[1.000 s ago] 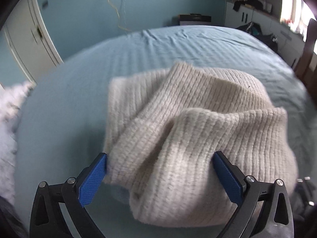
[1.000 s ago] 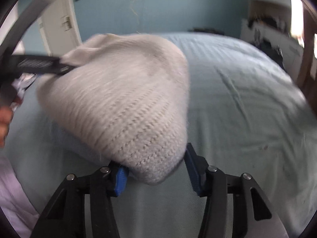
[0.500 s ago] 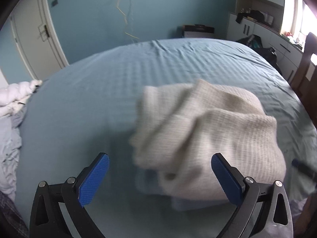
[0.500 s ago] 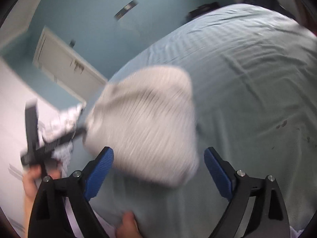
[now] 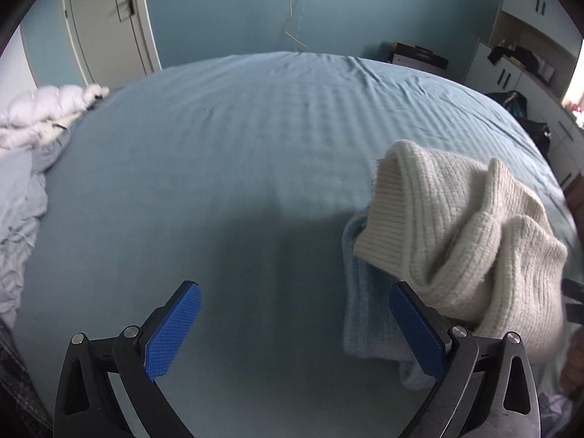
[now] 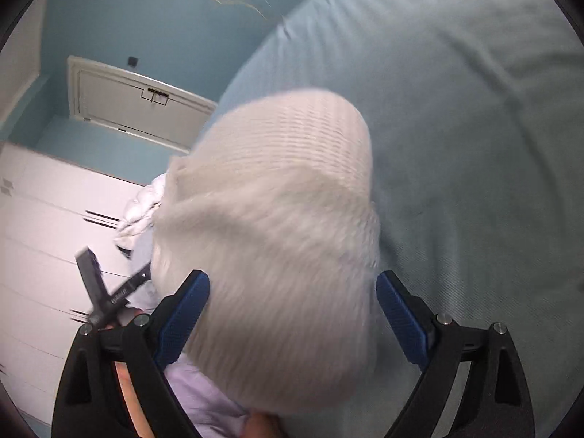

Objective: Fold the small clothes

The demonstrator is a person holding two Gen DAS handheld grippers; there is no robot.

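two claws are in view, and both of yours stand wide. your left claw (image 5: 294, 332) is open with only bare bed (image 5: 233, 153) between its blue pads (image 5: 173, 332); nothing is gripped. the sweater (image 5: 460, 244), a cream ribbed knit, lies bunched on the bed to the right of that claw, its folds piled over each other, and its lower edge reaches just behind the right pad. under it lies a pale blue cloth (image 5: 368, 314), flat on the bed, showing at the sweater's left and lower side.

your right claw (image 6: 292, 321) is opening, and the sweater (image 6: 277, 241) sits between its pads (image 6: 182, 319) as a blurred cream mound; the pads do not press on it, with a gap on the right side. it rests near the bed's edge, with the sheet (image 6: 474, 146) stretching away to the right. at the left of that view you can see the other gripper's black frame (image 6: 106, 292), and below the mound some lilac fabric (image 6: 204, 405).

on the far left of the left view, a heap of white bedding (image 5: 33, 116) lies at the bed's edge. behind the bed stand a blue wall (image 5: 233, 11) and a white door (image 5: 109, 22).
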